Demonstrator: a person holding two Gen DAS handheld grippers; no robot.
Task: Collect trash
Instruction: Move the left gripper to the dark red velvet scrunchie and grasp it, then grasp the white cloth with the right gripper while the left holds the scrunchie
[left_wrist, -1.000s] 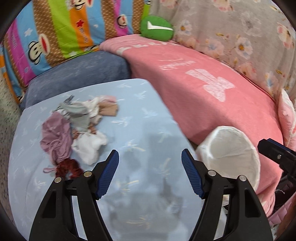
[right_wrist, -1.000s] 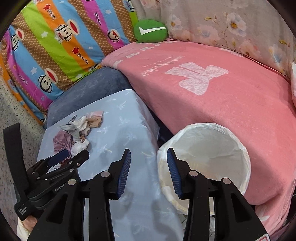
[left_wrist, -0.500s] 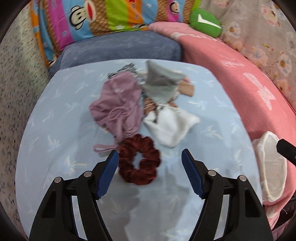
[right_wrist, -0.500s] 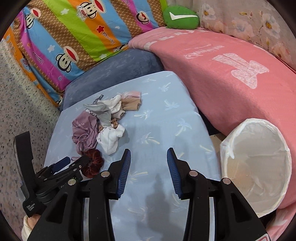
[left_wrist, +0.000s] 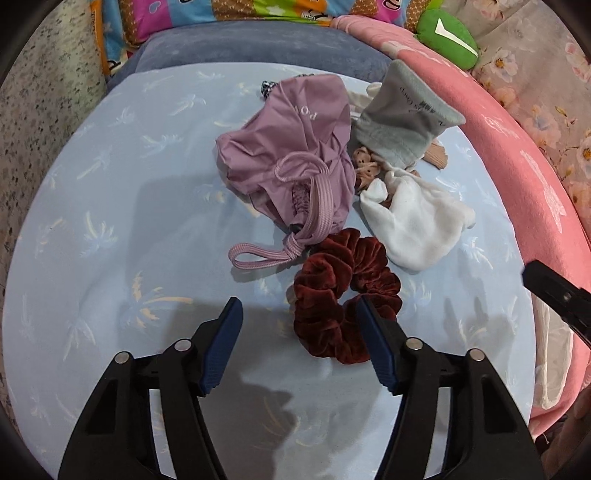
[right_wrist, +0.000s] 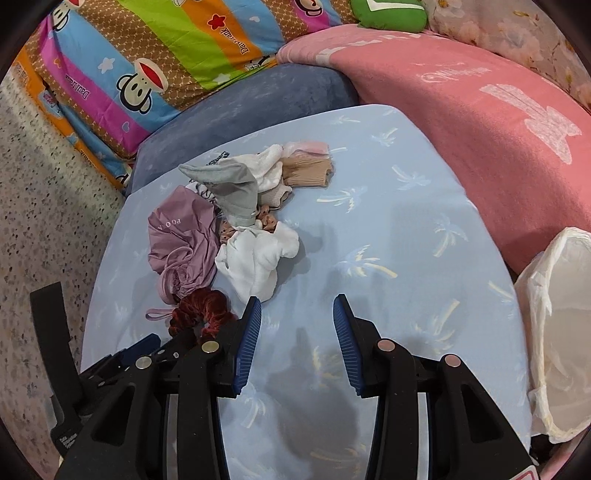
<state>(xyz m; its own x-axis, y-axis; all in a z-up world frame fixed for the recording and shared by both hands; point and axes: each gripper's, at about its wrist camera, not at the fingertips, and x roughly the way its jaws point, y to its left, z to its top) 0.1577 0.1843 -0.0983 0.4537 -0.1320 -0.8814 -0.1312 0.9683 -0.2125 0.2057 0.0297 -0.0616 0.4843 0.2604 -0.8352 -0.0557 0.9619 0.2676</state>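
Note:
A pile of cloth trash lies on the light blue table (left_wrist: 110, 258): a dark red scrunchie (left_wrist: 343, 295), a mauve drawstring bag (left_wrist: 295, 162), a white cloth (left_wrist: 413, 225) and a grey pouch (left_wrist: 402, 122). My left gripper (left_wrist: 299, 317) is open, low over the table, its right finger beside the scrunchie. In the right wrist view the scrunchie (right_wrist: 199, 310) sits left of my open, empty right gripper (right_wrist: 297, 314), with the mauve bag (right_wrist: 181, 236) and white cloth (right_wrist: 255, 258) beyond. The white-lined bin (right_wrist: 561, 332) stands at the table's right.
A pink blanket (right_wrist: 461, 99) covers the sofa to the right. A blue cushion (right_wrist: 251, 110), a striped monkey-print pillow (right_wrist: 147, 62) and a green cushion (left_wrist: 447, 37) lie behind the table. Speckled floor (right_wrist: 44, 206) is to the left.
My left gripper has swung left from the bin side and come down close over the pile, the scrunchie now by its right finger. My right gripper has turned left toward the table too.

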